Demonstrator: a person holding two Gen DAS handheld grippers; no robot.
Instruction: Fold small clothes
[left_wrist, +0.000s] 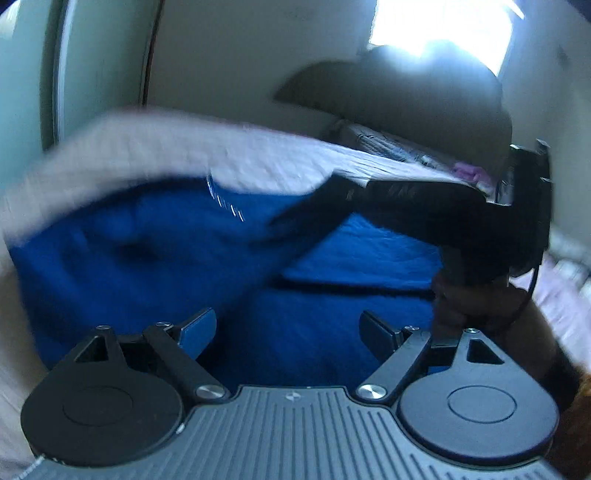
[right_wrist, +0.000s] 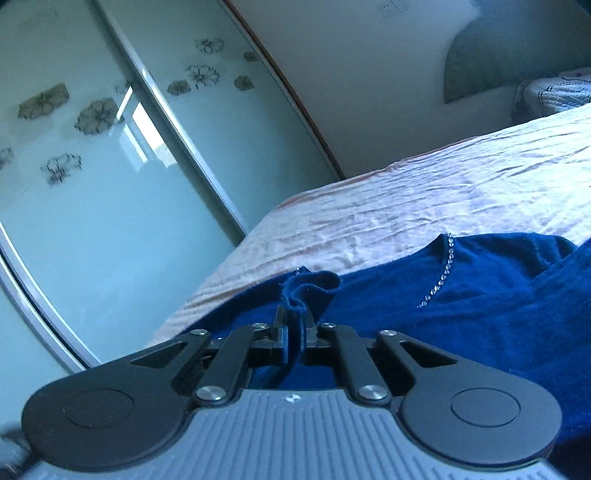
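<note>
Right gripper (right_wrist: 294, 332) pinches the blue knit top's (right_wrist: 480, 295) edge at 12 o'clock; left gripper (left_wrist: 286, 330), fingers spread and empty, should clamp cloth before folding.

A pale pink crinkled bedspread (right_wrist: 424, 206) covers the bed. Beside it stand frosted pale-green glass sliding doors (right_wrist: 110, 206) printed with outlined flowers, next to a plain cream wall (right_wrist: 369, 92). A quilted pillow (right_wrist: 550, 96) lies at the bed's far end.
</note>
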